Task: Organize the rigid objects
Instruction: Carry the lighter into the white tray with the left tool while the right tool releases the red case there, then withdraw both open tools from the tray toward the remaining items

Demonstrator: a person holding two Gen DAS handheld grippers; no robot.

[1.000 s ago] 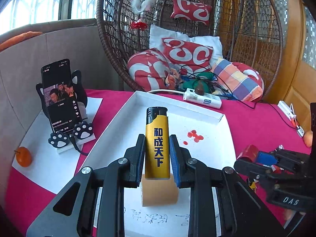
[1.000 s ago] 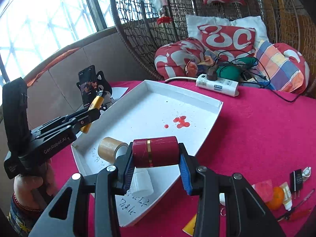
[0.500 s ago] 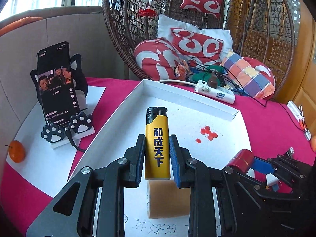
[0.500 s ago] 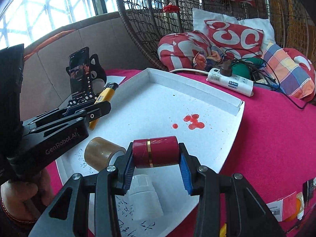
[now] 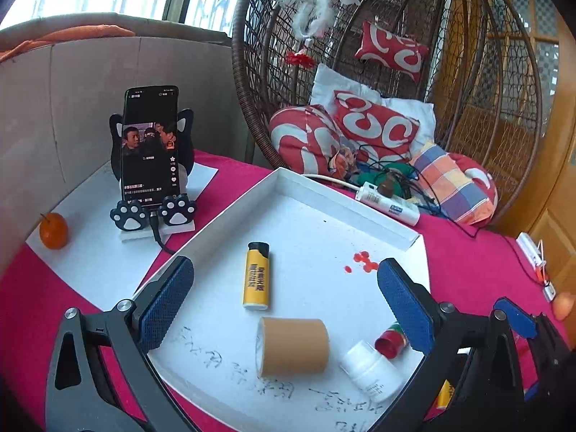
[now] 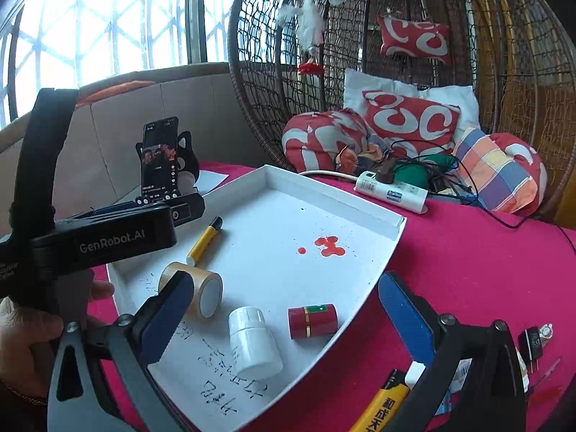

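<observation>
A white tray [image 5: 345,198] on the pink table holds a yellow lighter [image 5: 256,275], a brown tape roll [image 5: 292,346], a white bottle [image 5: 370,367] and a red cylinder [image 5: 390,340], all lying flat. My left gripper [image 5: 284,302] hovers over the tray's near part. Its jaws are opening wide, and the lighter lies free on the tray floor between and below them, untouched. My right gripper [image 6: 288,313] is opening too. The red cylinder [image 6: 312,321] rests loose in the tray [image 6: 324,187] between its fingers, beside the white bottle [image 6: 253,342].
A phone on a cat-shaped stand [image 5: 149,147] and an orange [image 5: 53,230] sit on white paper at the left. A power strip [image 5: 387,203] and cushions lie behind the tray. A second yellow lighter [image 6: 381,406] and small items [image 6: 536,338] lie on the cloth at the right.
Both grippers went from shut to wide open. The yellow lighter left the left jaws and the red cylinder the right jaws; both now lie in the tray. Both cameras drew back.
</observation>
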